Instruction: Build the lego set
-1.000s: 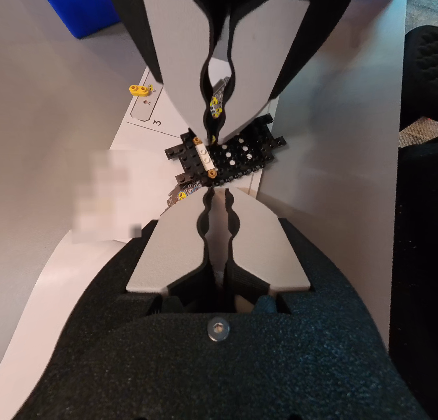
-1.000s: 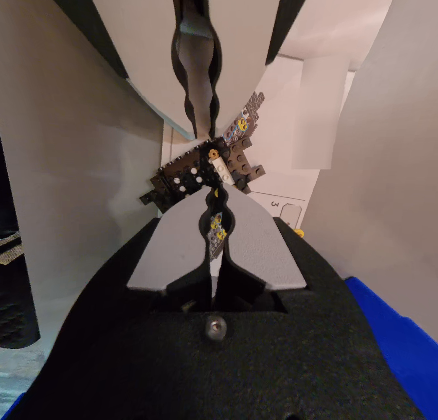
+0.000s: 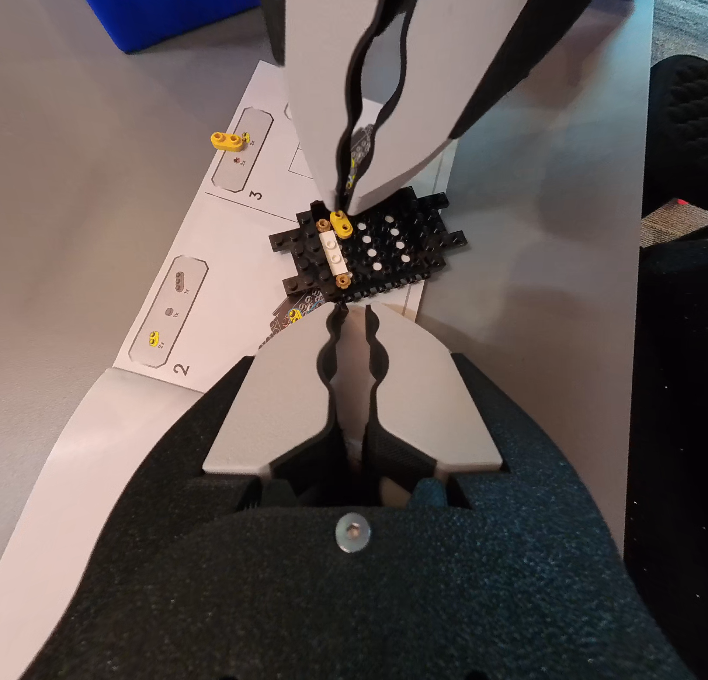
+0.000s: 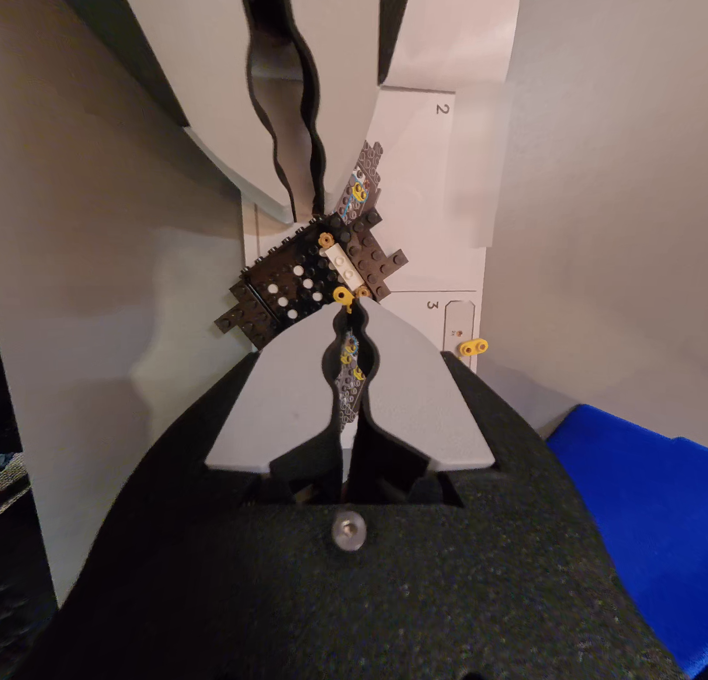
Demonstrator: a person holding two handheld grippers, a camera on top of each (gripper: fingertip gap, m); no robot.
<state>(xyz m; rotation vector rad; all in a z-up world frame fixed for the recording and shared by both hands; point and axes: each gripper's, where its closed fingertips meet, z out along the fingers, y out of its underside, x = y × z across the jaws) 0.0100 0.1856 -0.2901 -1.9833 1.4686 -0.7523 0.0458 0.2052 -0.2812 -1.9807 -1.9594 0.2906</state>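
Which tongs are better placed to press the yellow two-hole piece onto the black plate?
Right tongs, probably: they pinch the yellow piece over the black plate. Left tongs only grip the plate's edge.

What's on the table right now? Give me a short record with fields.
Surface: grey table
Paper: printed instruction sheet under the build
Build: black studded brick plate with white plate and two tan round studs
Right gripper: fingertips pinch a yellow two-hole plate at the build's edge
Left gripper: slightly apart, at the build's near edge
Spare: yellow two-hole plate on the table
Background: blue bin
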